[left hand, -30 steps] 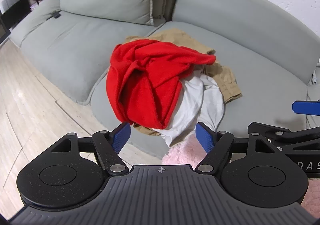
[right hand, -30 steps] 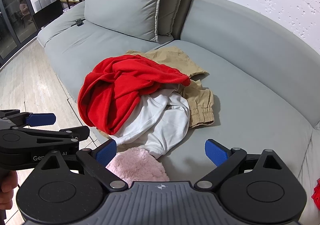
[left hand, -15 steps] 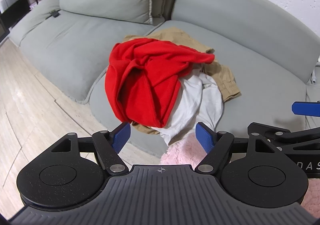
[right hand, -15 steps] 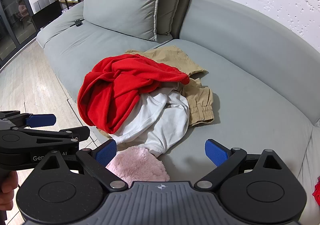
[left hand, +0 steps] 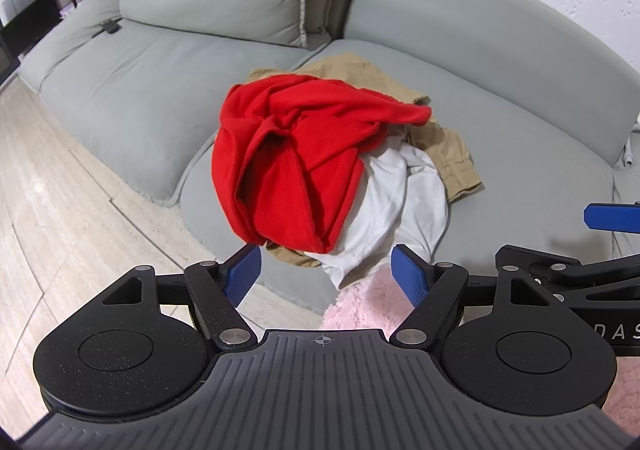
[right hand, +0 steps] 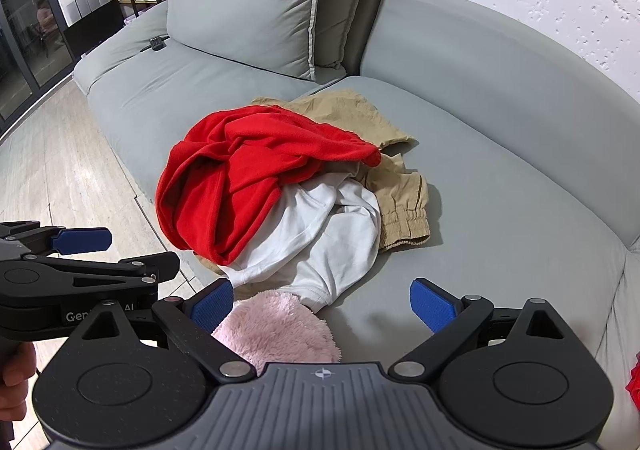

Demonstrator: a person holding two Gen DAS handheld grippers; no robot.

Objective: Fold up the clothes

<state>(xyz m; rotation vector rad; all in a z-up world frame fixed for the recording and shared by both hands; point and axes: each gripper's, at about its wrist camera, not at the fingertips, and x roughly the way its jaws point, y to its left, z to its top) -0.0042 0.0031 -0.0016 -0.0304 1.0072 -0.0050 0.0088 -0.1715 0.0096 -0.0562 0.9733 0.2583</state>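
The left gripper [left hand: 326,276] and the right gripper [right hand: 322,306] both hung released, jaws spread and holding nothing, just short of the near edge of the grey sofa [right hand: 500,185]. A pink fluffy item [right hand: 280,334] lay nearest them. Beyond it sat a heap of 3 garments on the seat: a red top [right hand: 244,177] over a white shirt [right hand: 328,246], with tan trousers [right hand: 400,201] underneath, reaching far and right.

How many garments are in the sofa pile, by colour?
Red: 1, red top
White: 1, white shirt
Tan: 1, tan trousers
Pink: 1, pink fluffy piece
Total: 4, all on the grey sofa. More may be hidden underneath.
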